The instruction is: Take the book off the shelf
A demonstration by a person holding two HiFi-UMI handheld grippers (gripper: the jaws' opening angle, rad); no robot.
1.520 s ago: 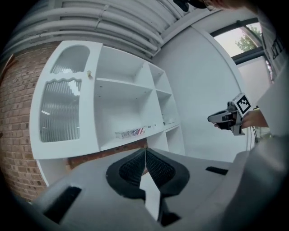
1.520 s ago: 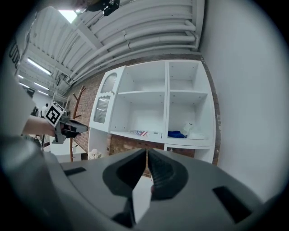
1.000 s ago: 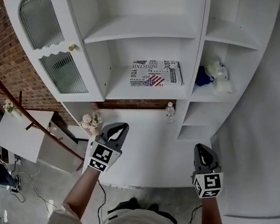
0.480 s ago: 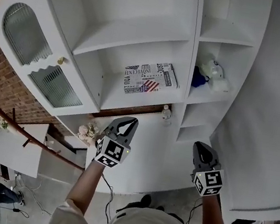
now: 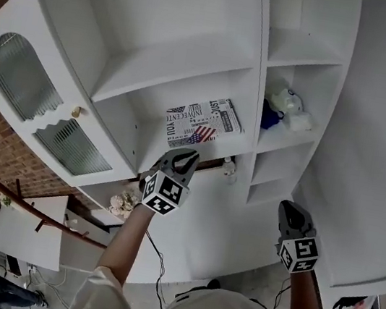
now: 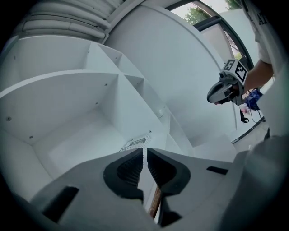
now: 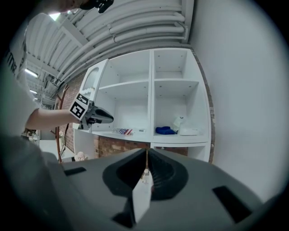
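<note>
While the book [image 5: 204, 121] lies flat on the middle shelf [image 5: 155, 128] of the white shelf unit, a little above the centre of the head view, the left gripper [image 5: 189, 157] hangs just below it in the frame. Its tips point up at the book's lower edge and its jaws are drawn together with nothing in them. The right gripper [image 5: 290, 207] sits at lower right, well apart from the book, and is likewise closed. An upright panel [image 5: 256, 87] separates the book from the compartment on the right, where a blue thing [image 5: 269, 117] and a white thing [image 5: 290, 102] lie. A small bottle [image 5: 229, 166] stands on the ledge below the shelf, just right of the left gripper, and a bunch of flowers [image 5: 123, 204] shows at lower left. A glazed door [image 5: 22, 81] stands swung out at far left.

In the left gripper view, the jaws meet low in the centre with only a thin slit between them. The book [image 6: 134, 143] peeks out just above their tips on the bare shelf, with nothing between. The right gripper [image 6: 216, 95] floats at upper right.

In the right gripper view, the jaws close at bottom centre and hold nothing. The book [image 7: 123, 131] lies small at centre left on the shelf. The left gripper [image 7: 107, 119] is just to its left, and the blue thing [image 7: 163, 131] lies in the next compartment to the right.
</note>
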